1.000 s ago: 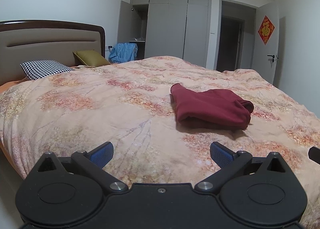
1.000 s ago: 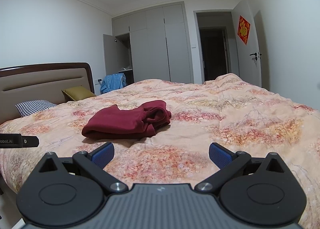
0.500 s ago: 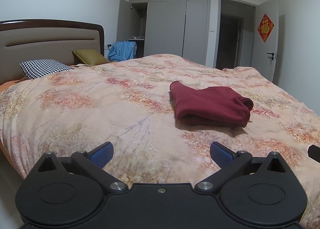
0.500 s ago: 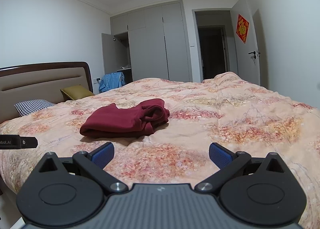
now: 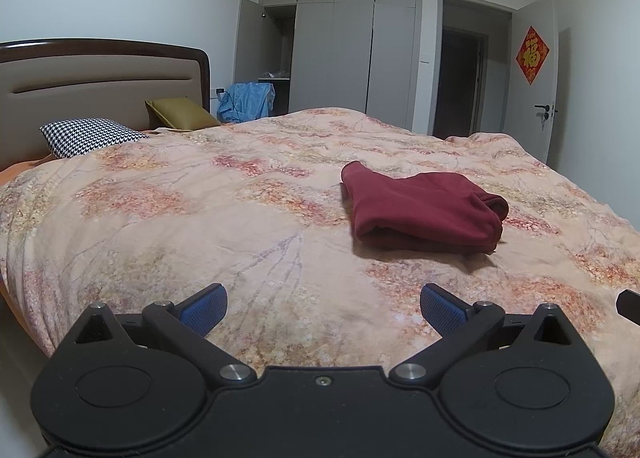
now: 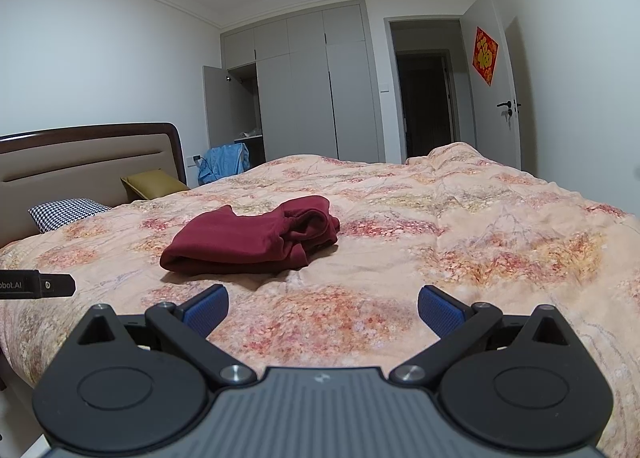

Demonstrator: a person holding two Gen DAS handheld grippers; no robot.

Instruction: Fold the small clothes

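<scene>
Floral bed (image 5: 200,226) carries a folded maroon garment (image 5: 424,210) and pillows (image 5: 90,135).

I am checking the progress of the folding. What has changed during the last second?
Little changed. Both open grippers, left gripper and right gripper, drew slightly back from the dark red garment, holding nothing. The garment stayed folded in the same place on the bed.

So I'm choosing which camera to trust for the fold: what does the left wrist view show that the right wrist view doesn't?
Only the left wrist view shows the dark red garment's smooth folded side. Only the right wrist view shows its bunched open end and the left gripper's labelled body. Both share the garment lying on the floral duvet, untouched, with the left gripper and right gripper open.
</scene>
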